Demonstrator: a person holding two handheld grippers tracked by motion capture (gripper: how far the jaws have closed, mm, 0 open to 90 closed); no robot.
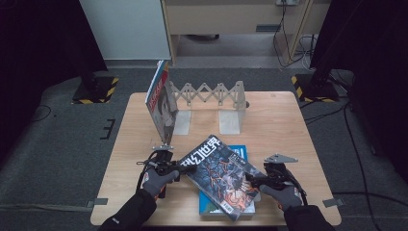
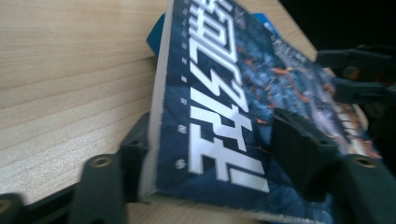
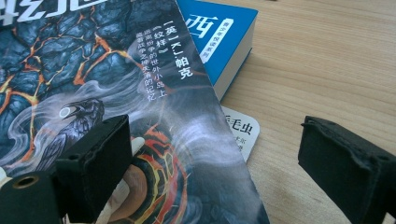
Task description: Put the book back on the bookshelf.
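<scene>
High view, lower middle of the frame: finds the dark magazine (image 1: 219,175) lying askew over a blue book (image 1: 238,151) on the wooden table (image 1: 288,120), well apart from the folding rack (image 1: 211,94) and the upright magazine (image 1: 161,103) toward the upper middle. Meets the left gripper (image 1: 180,166) at the left corner, the right gripper (image 1: 252,180) at the lower right edge.

Left gripper view: puts the left gripper (image 2: 217,140) half-wide around the spine corner of the dark magazine (image 2: 224,116), one jaw against the spine edge at lower left, the other over the cover at lower right; not visibly clamped. Right gripper view: puts the right gripper (image 3: 217,154) wide and holding nothing, one jaw over the dark magazine (image 3: 93,70) at lower left, the other over bare wood at right.

Judging from here:
- Could pinch only the cover and a few pages if closed this shallow, leaving the rest to sag or fan open.
- Could crease or tear the glossy corner under a one-sided lift.
- Could drag along the blue book (image 3: 219,37) or the white slip (image 3: 240,133), both lying partly underneath.
- Could fold limp in the middle without support from the right, that side not yet straddling the edge.
</scene>
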